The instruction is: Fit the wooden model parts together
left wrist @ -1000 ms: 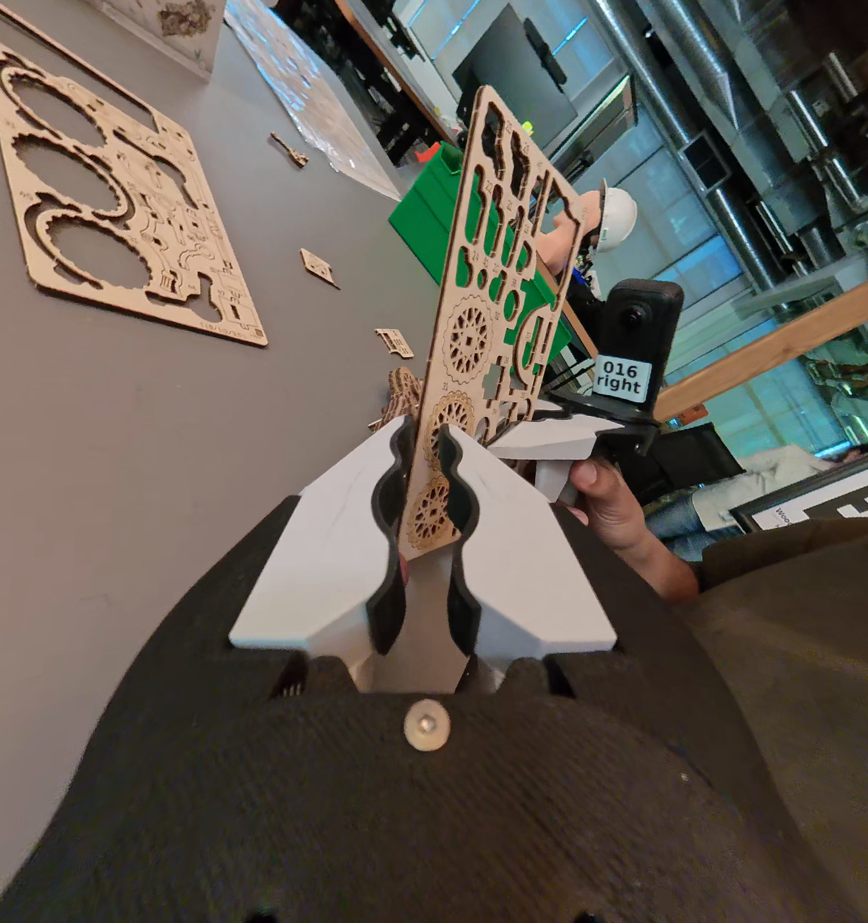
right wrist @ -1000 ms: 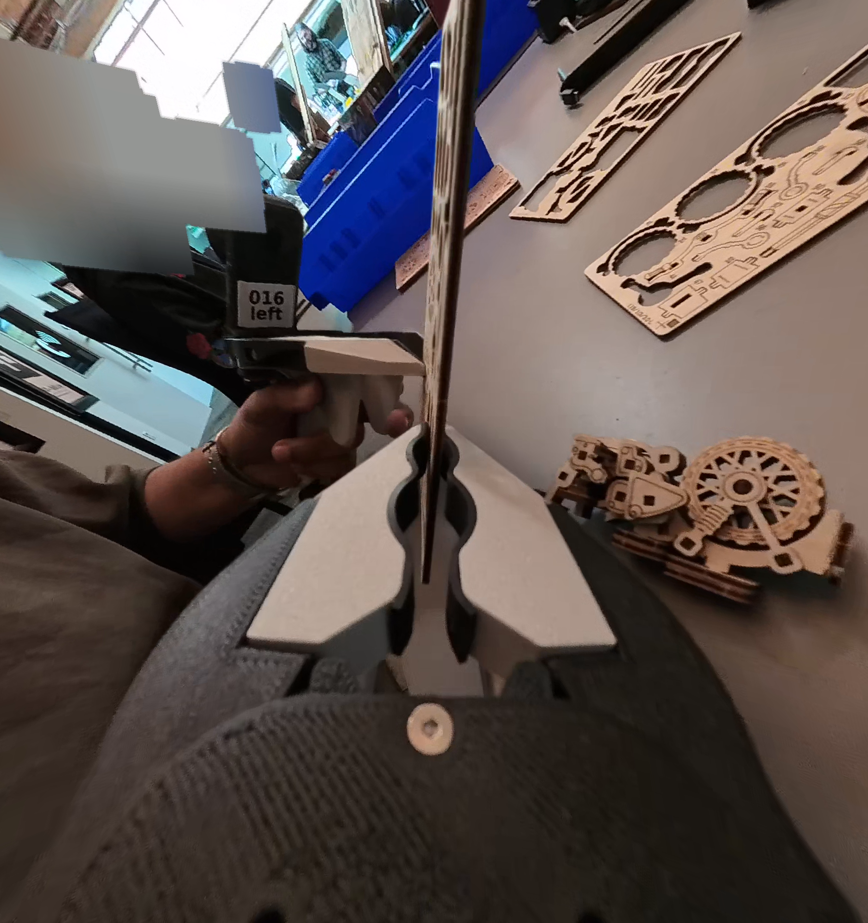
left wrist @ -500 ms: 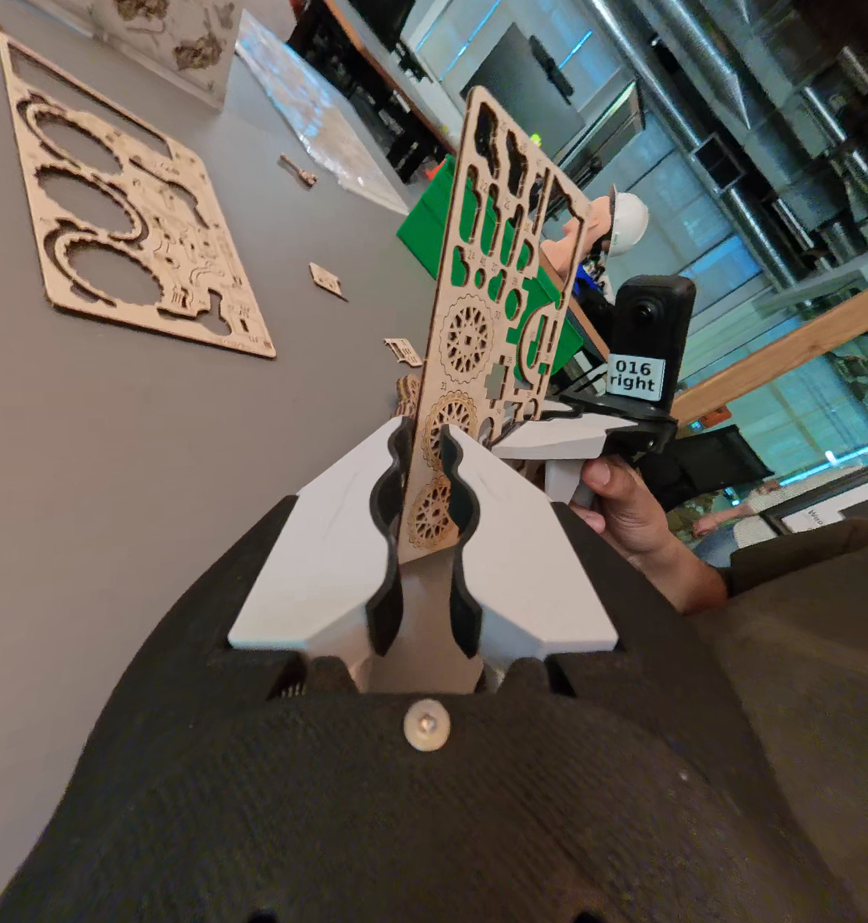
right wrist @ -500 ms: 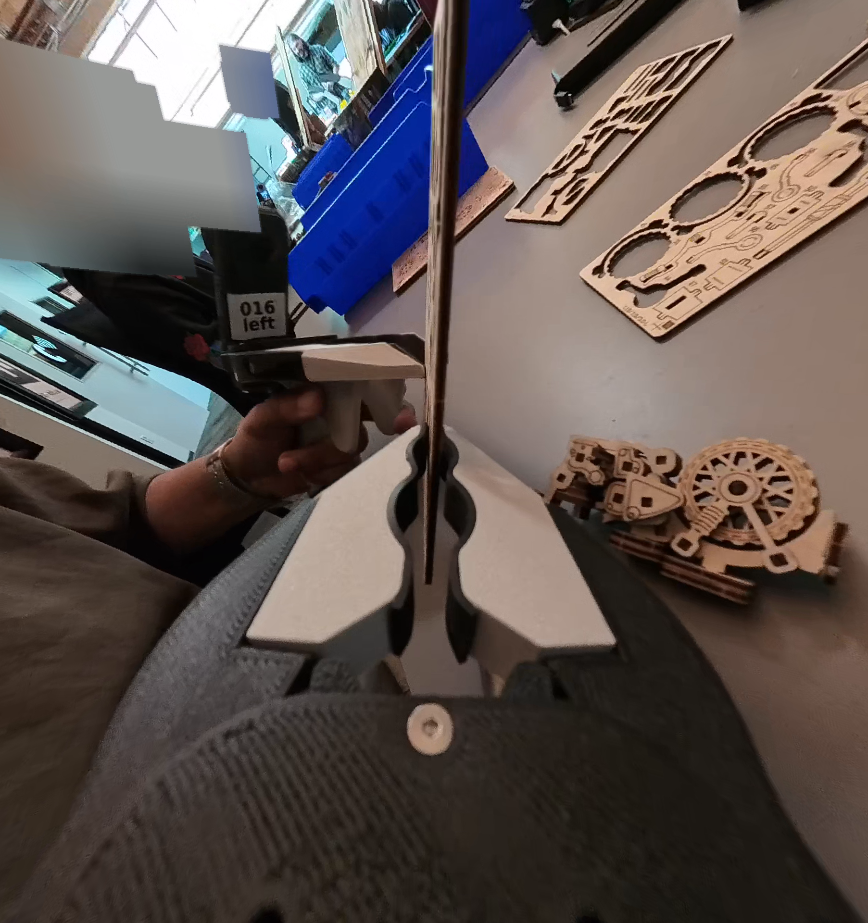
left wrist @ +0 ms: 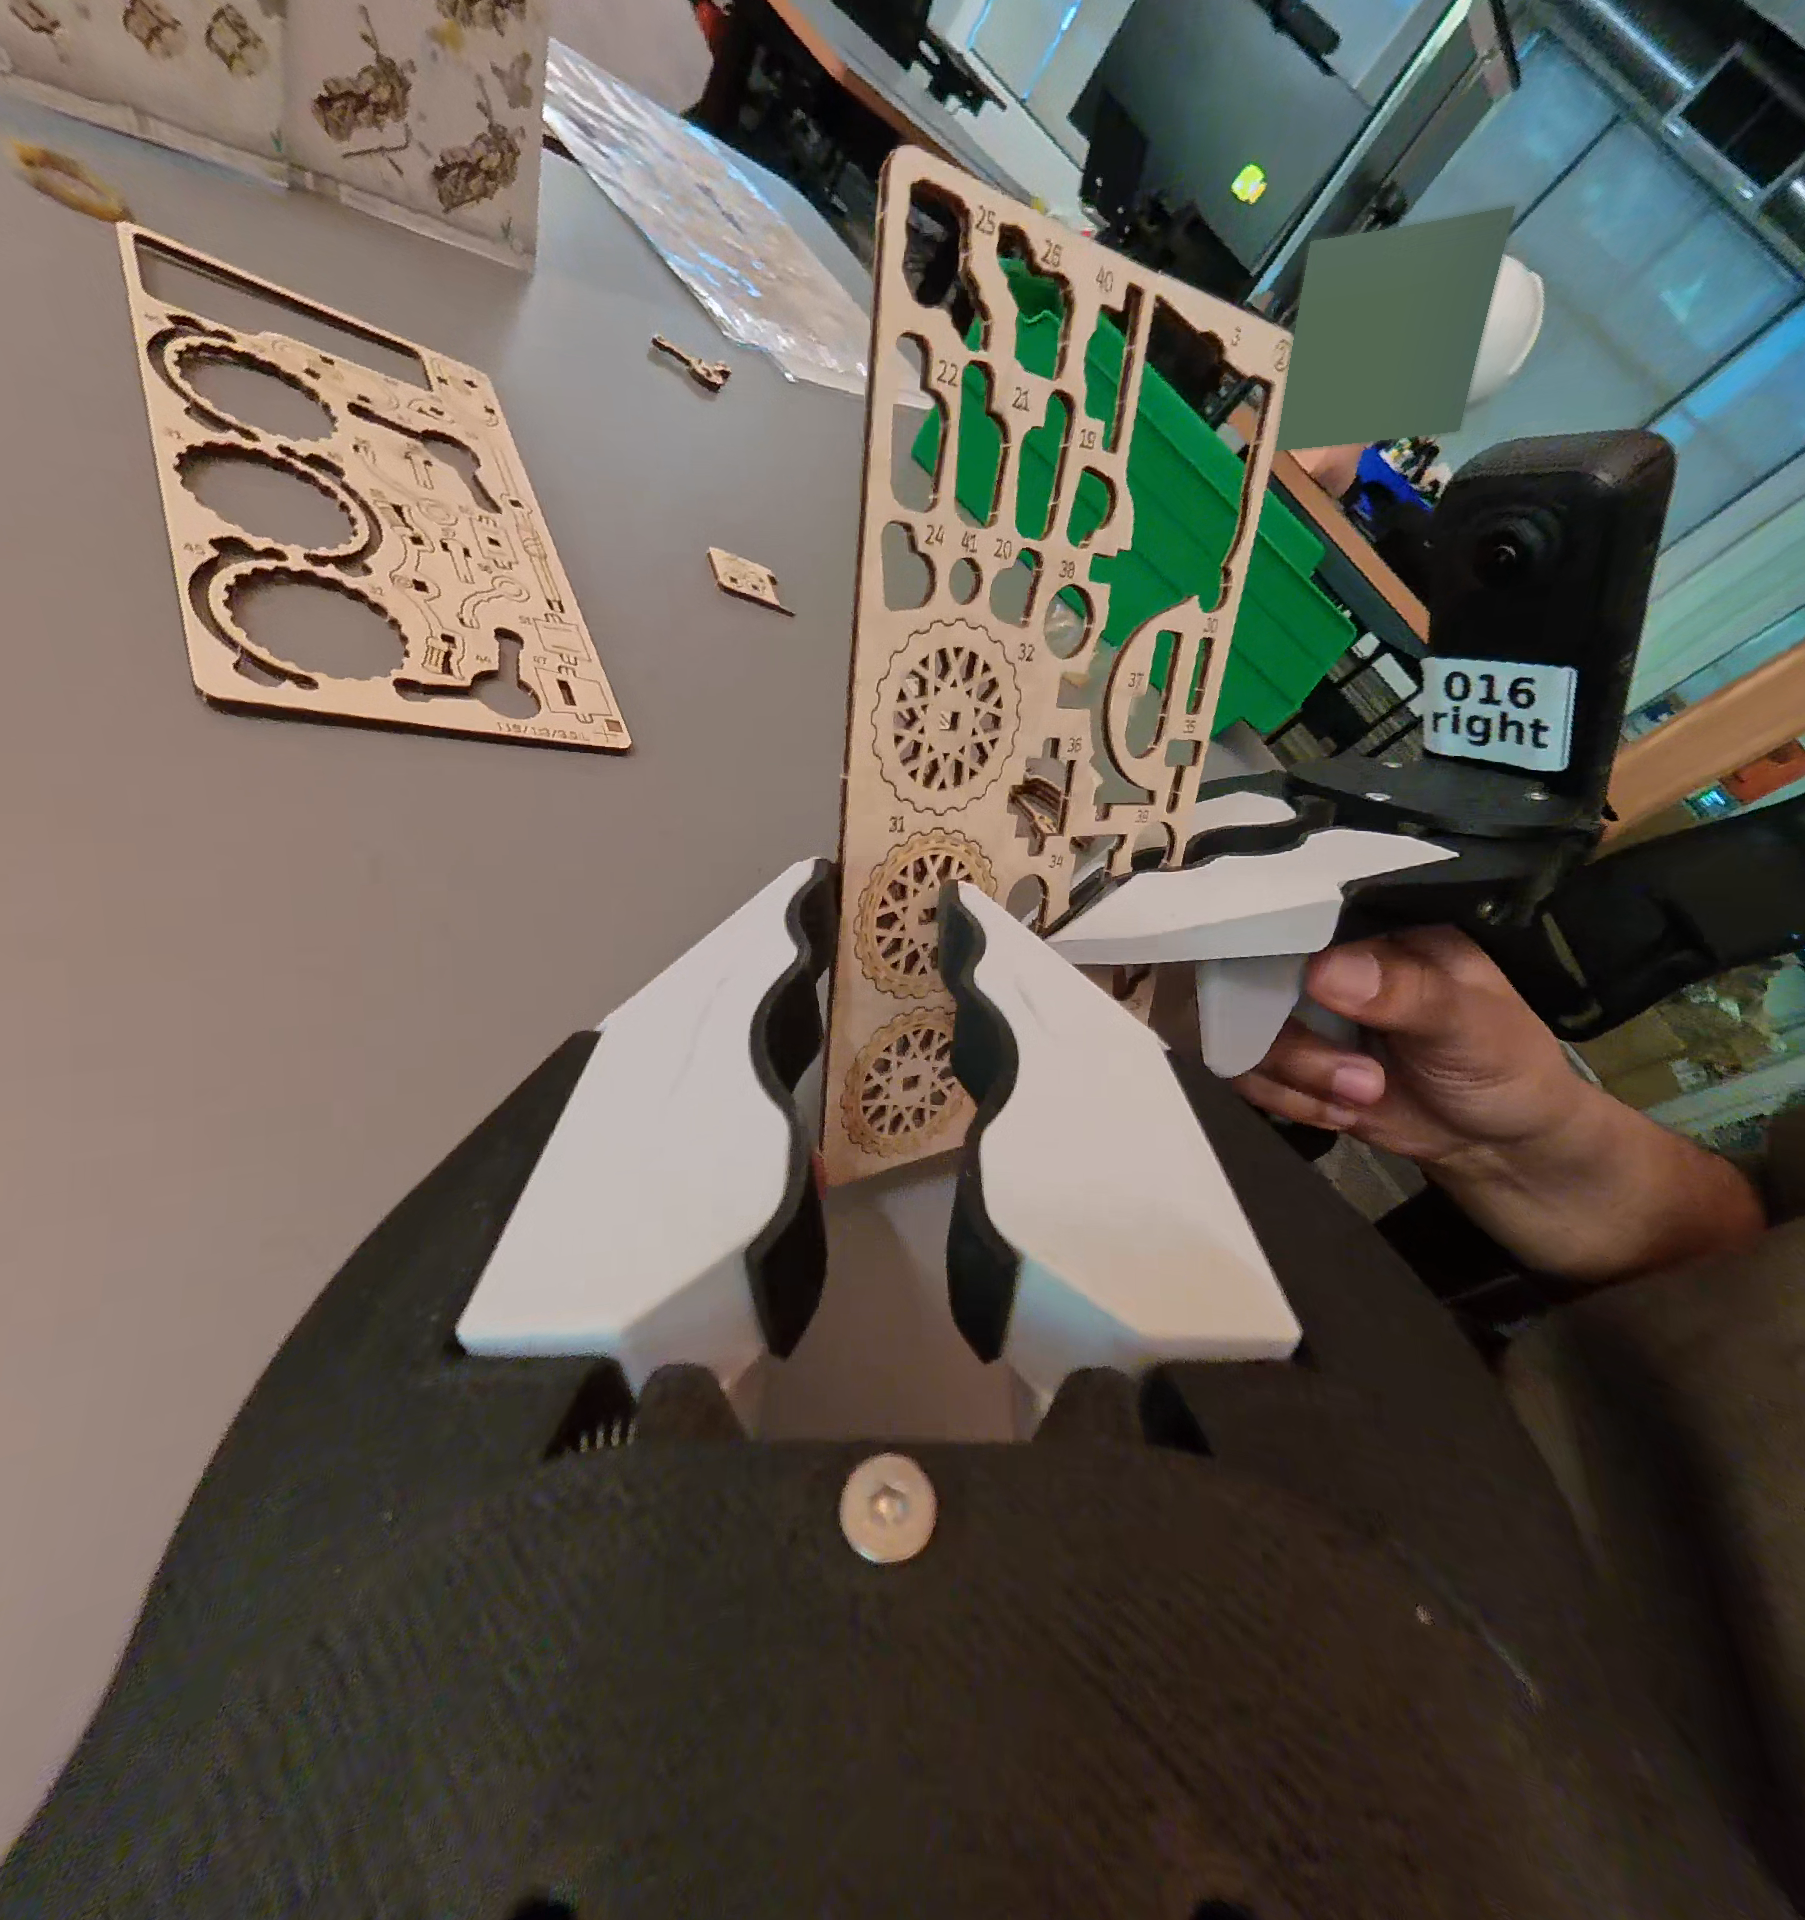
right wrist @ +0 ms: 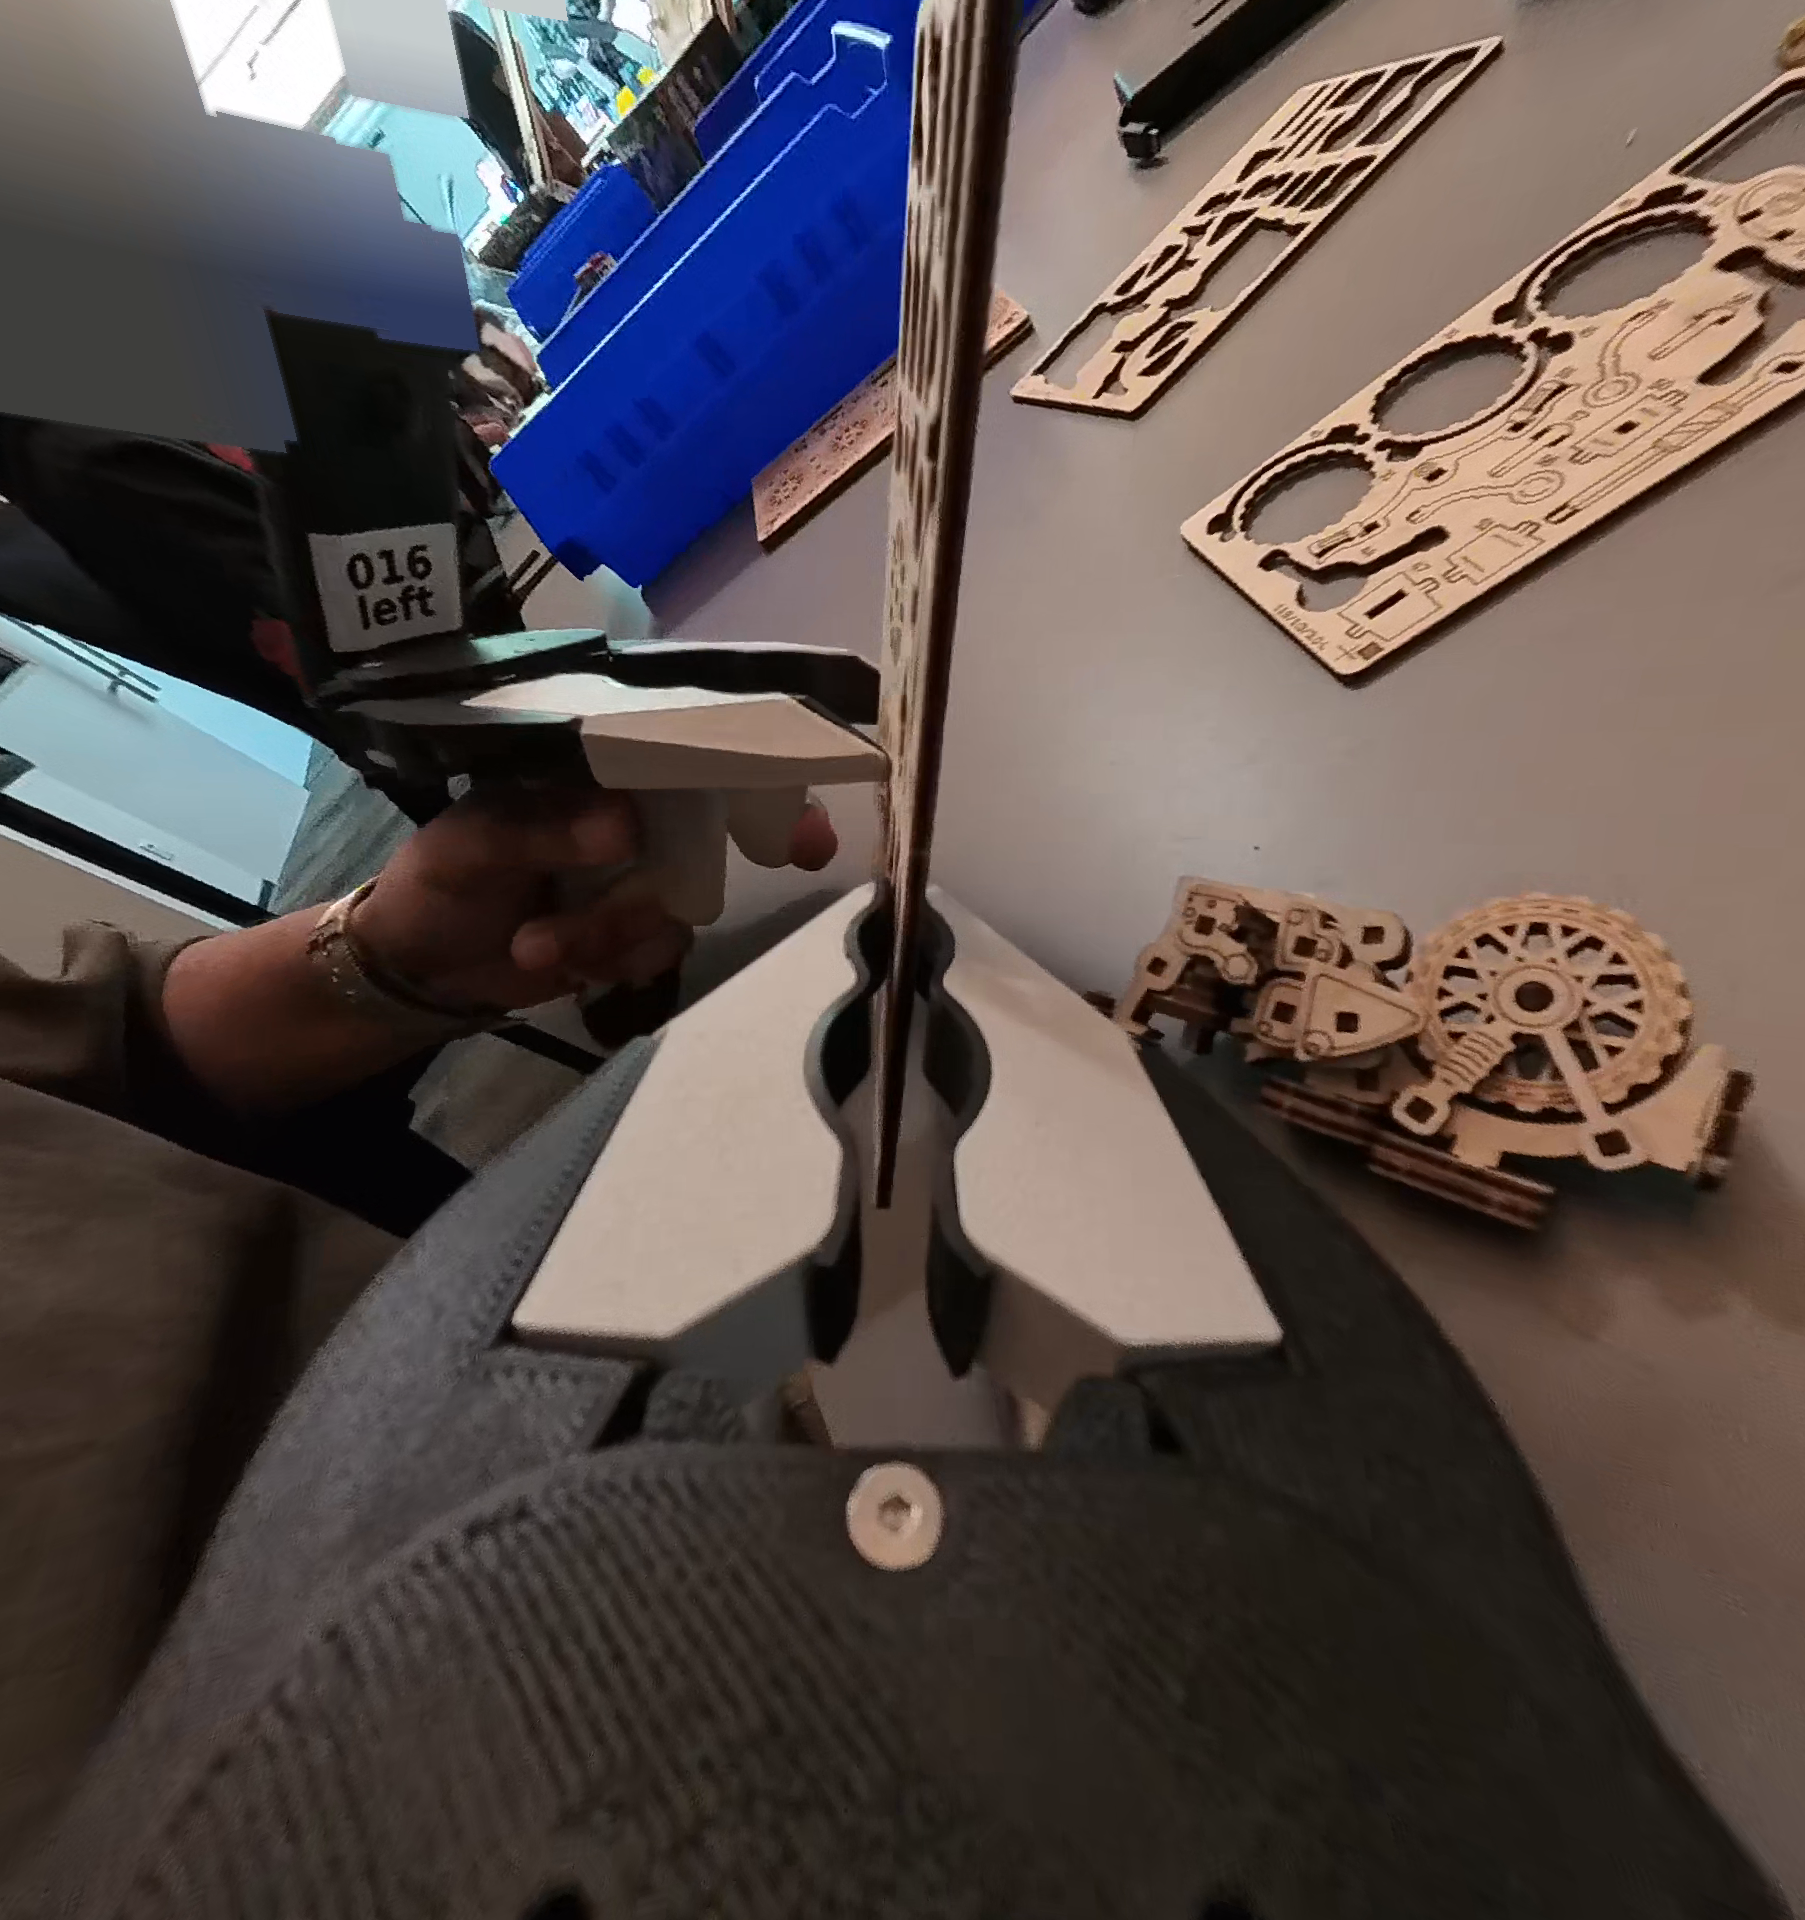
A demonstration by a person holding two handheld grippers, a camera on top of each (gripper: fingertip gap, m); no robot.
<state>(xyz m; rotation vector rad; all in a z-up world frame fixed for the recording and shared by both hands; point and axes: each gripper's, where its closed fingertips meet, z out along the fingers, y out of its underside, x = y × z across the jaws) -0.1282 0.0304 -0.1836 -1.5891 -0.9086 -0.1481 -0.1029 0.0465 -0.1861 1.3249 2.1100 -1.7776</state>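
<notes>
A thin wooden parts sheet (left wrist: 939, 717) with gear cutouts stands upright above the grey table (left wrist: 254, 1039). My right gripper (right wrist: 903, 914) is shut on the sheet's lower edge, and the sheet (right wrist: 945, 416) shows edge-on in the right wrist view. It also shows in the left wrist view (left wrist: 1106, 899), reaching in from the right. My left gripper (left wrist: 882, 883) has its jaws a little apart, loosely around the sheet's near lower corner. It also shows in the right wrist view (right wrist: 856, 727), its tip at the sheet's left face. A partly built wooden model (right wrist: 1449, 1049) lies on the table to the right.
A flat sheet with round cutouts (left wrist: 378, 540) lies on the table, also in the right wrist view (right wrist: 1552, 416). Another used sheet (right wrist: 1262, 208) lies beyond it. Small loose pieces (left wrist: 747, 577) lie nearby. Blue bins (right wrist: 721, 343) and a green bin (left wrist: 1189, 499) line the table's edge. My two grippers' fingertips are within a few centimetres of each other.
My left gripper's jaws have spread slightly around the sheet. Both grippers and the sheet have tilted a little. The right gripper keeps its hold.
</notes>
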